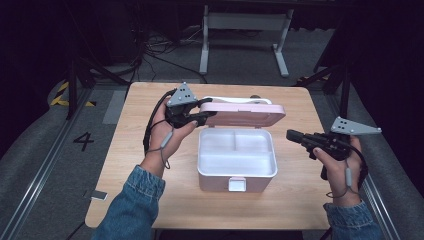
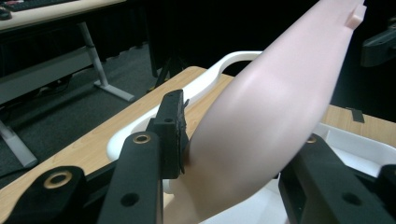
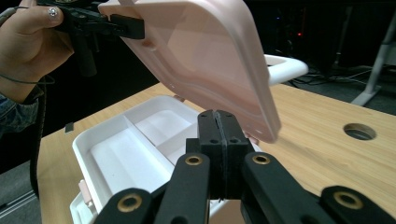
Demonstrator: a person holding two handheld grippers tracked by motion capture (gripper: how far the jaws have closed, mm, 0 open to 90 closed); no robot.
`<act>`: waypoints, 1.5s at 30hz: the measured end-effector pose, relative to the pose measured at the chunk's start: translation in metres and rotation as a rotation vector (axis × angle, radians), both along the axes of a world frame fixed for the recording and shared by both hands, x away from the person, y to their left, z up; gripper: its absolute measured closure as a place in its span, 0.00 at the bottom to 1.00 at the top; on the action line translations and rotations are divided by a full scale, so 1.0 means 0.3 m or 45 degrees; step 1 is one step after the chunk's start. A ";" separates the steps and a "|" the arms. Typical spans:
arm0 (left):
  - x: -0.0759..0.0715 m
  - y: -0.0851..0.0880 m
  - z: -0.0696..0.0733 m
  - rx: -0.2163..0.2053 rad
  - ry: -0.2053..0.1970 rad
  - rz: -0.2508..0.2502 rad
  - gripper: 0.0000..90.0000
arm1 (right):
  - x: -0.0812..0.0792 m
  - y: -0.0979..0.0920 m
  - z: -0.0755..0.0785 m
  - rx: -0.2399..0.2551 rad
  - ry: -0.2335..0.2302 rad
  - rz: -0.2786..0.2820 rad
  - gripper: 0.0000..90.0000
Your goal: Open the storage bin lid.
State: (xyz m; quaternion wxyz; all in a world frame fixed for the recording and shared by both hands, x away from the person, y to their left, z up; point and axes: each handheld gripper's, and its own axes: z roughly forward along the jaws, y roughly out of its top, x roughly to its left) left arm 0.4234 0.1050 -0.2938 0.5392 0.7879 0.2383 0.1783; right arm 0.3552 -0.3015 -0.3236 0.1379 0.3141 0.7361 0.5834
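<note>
Here the pink lunch box [image 1: 237, 159] sits mid-frame on the desk [image 1: 150, 195] in the high view, its white divided tray open and empty. Its lid [image 1: 243, 114] is half raised, tilted over the tray's far edge. The left hand-held gripper [image 1: 205, 116] has its jaws narrowed onto the lid's left corner, one pad [image 2: 173, 135] pressed against the lid's outer face in the left gripper view. The lid looks like light, stiff, smooth plastic, so it probably slips easily; a hold near the rim edge, as now, seems best. The left hand [image 1: 167, 135] is held up with the wrist cocked, gripper pointing toward frame right. The right hand-held gripper [image 1: 291, 134] hovers right of the box, jaws pressed together on nothing, pointing left, well apart from it.
</note>
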 end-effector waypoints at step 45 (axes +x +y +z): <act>0.298 -0.033 -0.062 -0.059 0.134 0.191 0.62 | -0.016 -0.114 -0.050 -0.052 0.033 -0.160 0.79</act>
